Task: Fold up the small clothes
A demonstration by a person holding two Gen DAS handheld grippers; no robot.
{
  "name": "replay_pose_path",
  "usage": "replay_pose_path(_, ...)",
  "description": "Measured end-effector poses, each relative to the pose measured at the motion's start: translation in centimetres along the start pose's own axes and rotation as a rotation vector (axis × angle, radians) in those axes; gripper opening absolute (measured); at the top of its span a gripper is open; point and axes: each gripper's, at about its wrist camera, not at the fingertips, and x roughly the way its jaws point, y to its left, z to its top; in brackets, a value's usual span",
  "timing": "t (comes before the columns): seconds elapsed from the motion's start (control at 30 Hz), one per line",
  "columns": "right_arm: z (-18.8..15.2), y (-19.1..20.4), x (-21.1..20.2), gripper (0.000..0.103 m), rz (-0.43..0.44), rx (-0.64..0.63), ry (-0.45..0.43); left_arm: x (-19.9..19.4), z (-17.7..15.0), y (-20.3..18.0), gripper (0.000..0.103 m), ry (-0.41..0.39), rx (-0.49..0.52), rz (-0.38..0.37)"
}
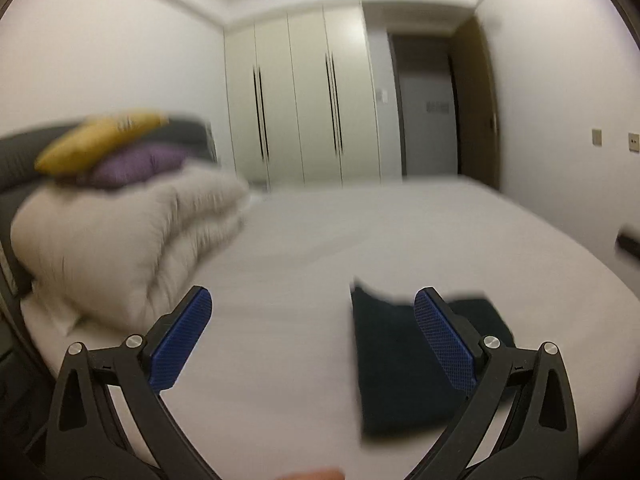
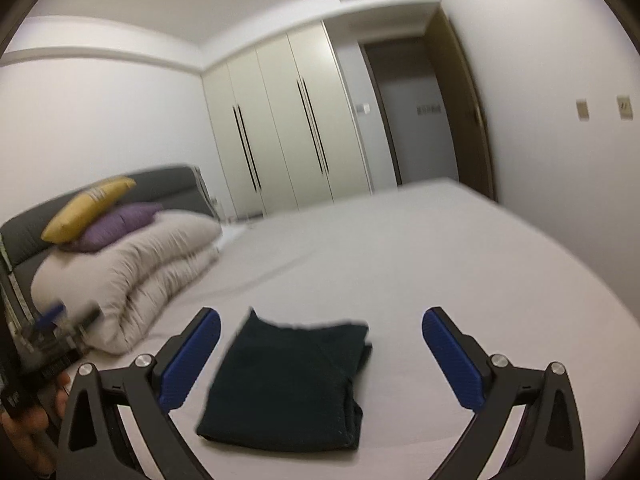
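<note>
A dark folded garment [image 2: 286,384] lies flat on the grey bed sheet [image 2: 400,248], a neat rectangle with its layered edge on the right. In the right wrist view my right gripper [image 2: 320,332] hangs above it, open wide, nothing between its blue pads [image 2: 452,360]. In the left wrist view the same garment [image 1: 392,364] lies lower right, partly behind the right finger. My left gripper [image 1: 312,312] is open and empty, raised off the bed sheet [image 1: 360,232]. The left gripper [image 2: 48,328] also shows at the left edge of the right wrist view, held by a hand [image 2: 24,428].
A folded beige duvet [image 2: 128,276] is piled at the left with a purple pillow [image 2: 116,226] and a yellow pillow [image 2: 86,208] on top, against a dark headboard [image 2: 168,188]. White wardrobe doors [image 2: 288,120] and a doorway [image 2: 416,112] stand beyond the bed.
</note>
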Motion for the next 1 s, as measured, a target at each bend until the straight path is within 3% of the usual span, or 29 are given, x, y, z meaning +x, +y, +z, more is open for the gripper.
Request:
replay_pose_path(0.13,1.9,1.4,-2.9,0.103,0.018,0.009,-0.025,-1.5,-0.5,0.4,0.103,0.111,-0.056,-0.044)
replay_pose_path(0.23,2.2,2.5,-3.7,0.103,-0.009,-0.027,0.039,-3.1,-0.7,0.5,0.103,0.142,-0.041,0.001)
replay_pose_path(0.37,1.3,3.5,-4.1,0.103,-0.107,-0.032,0.129,-4.0,-1.2,-0.7,0.103,0.183,-0.021,0.003)
replay_pose_path(0.7,-1.9,5.1,-4.7,0.103,-0.168,-0.081,0.227,-1.6,-3.7,-3.9,0.103,0.261,-0.012,-0.094)
replay_pose_path(1.0,-3.6,6.0,-3.4,0.103,-0.186,-0.119,0.304,0.2,-4.2,-3.6,0.103,0.285,-0.02,-0.078)
